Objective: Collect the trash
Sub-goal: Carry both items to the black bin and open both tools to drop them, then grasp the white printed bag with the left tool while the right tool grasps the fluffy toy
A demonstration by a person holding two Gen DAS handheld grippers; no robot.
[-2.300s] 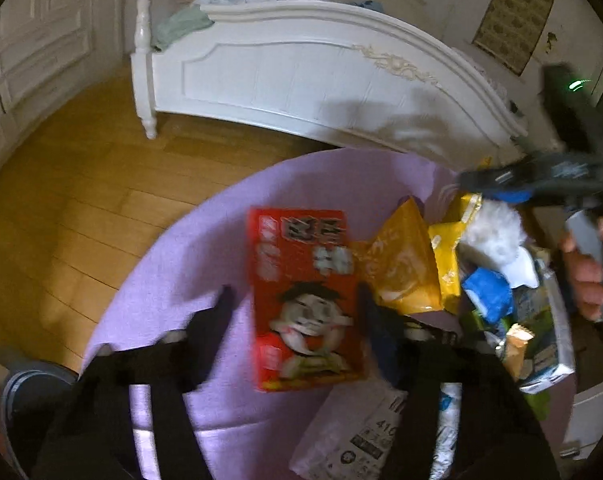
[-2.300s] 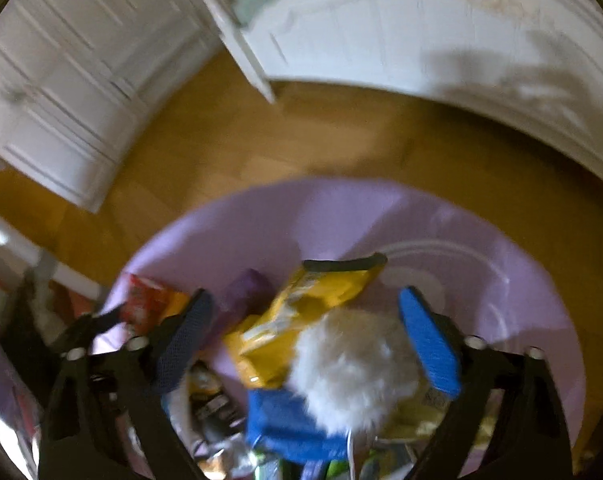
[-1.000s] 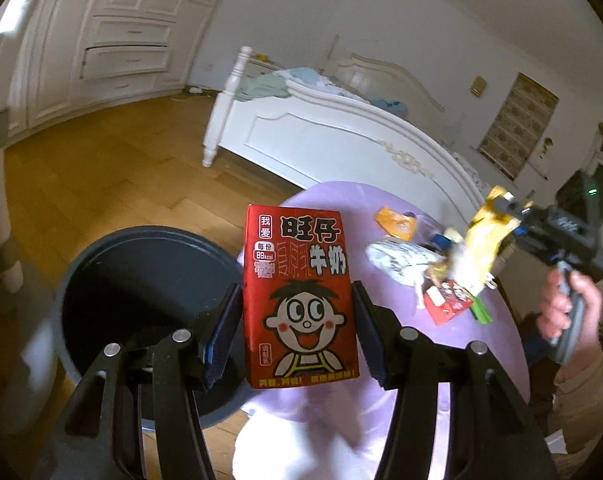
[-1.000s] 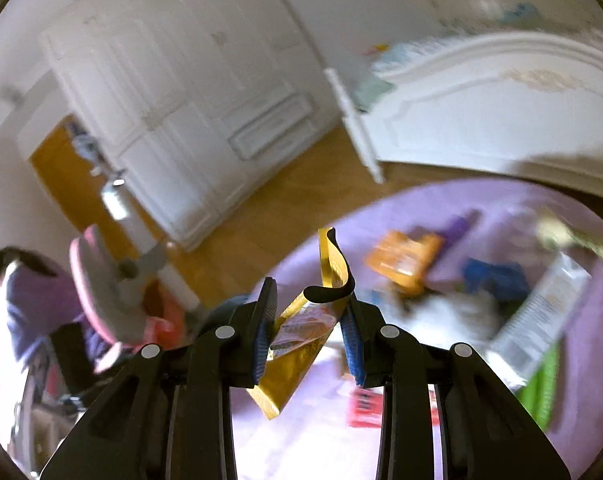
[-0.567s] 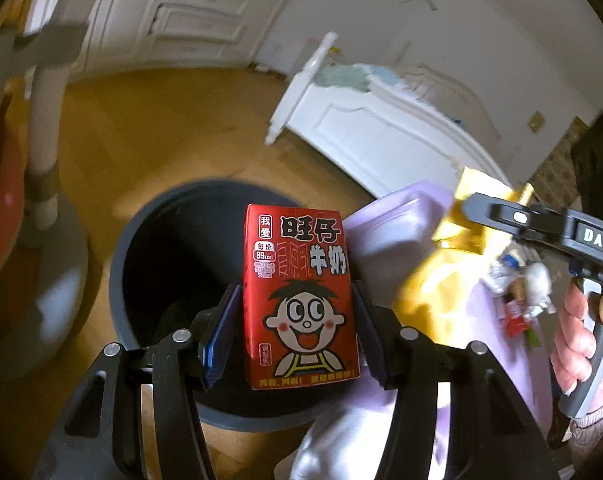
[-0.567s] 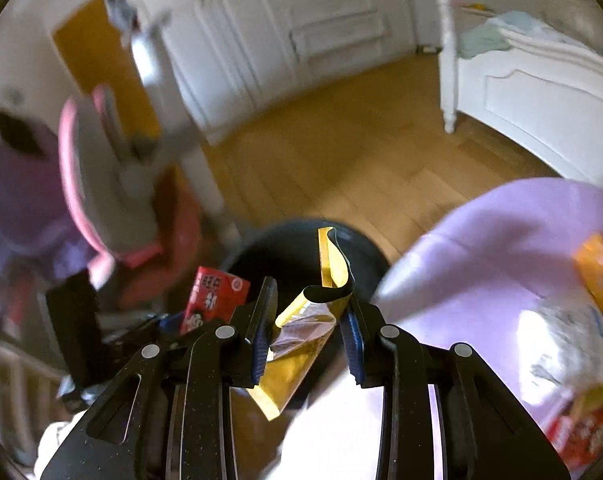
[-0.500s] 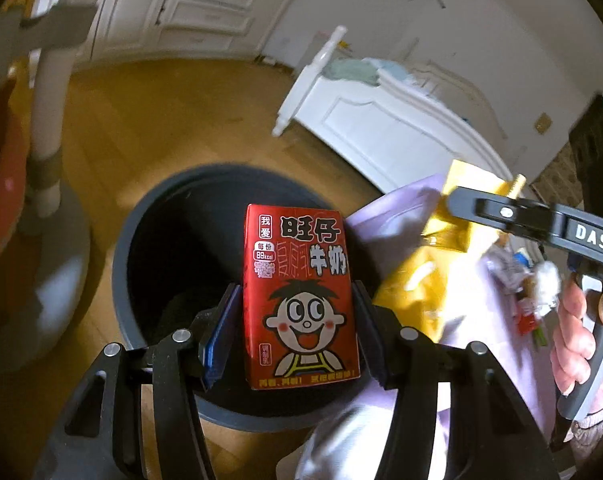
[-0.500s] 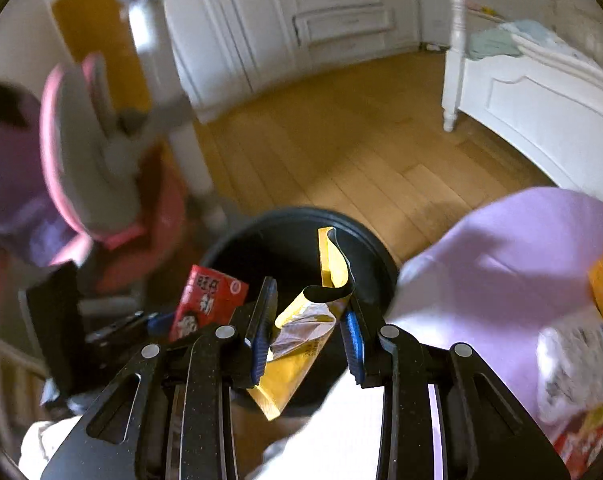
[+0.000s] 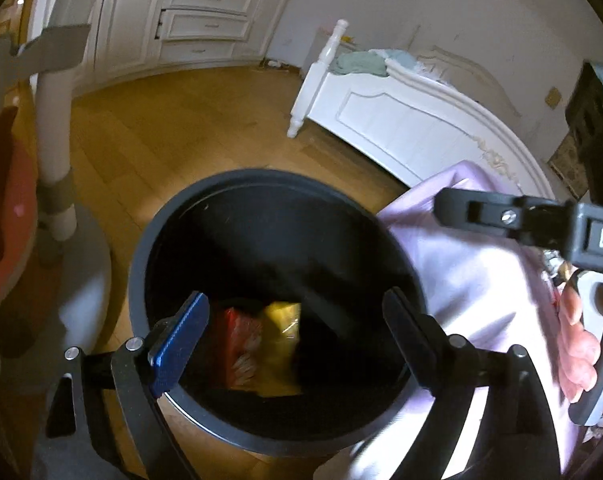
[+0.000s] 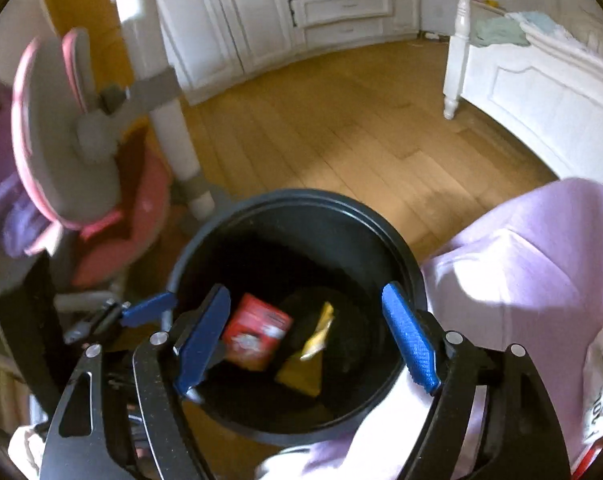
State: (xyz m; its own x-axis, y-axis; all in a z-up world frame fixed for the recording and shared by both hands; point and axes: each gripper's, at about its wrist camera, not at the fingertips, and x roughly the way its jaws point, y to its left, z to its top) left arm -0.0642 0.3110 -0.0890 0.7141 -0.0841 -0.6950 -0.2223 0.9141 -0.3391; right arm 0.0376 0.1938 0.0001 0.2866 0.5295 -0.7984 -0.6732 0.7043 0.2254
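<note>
We see the black trash bin [image 9: 141,264] on the wood floor just beside the purple-covered desk [image 10: 541,248], both grippers over its mouth. Left gripper [image 9: 293,332] and right gripper [image 10: 305,332] have just been opening; fingers now stand wide apart, nothing between them. The 2 pieces lie inside the bin: red milk carton [image 10: 257,336], light, stiff, boxy, best pinched across its flat faces; yellow snack wrapper [image 10: 309,360], very light, soft, crinkly, slick, best taken at a folded edge. More wrappers at the desk's edge, unclear.

Black bin [image 10: 405,276] w/ red carton [image 10: 257,332], yellow wrapper [image 10: 309,360]; lilac cloth [image 10: 521,264].
</note>
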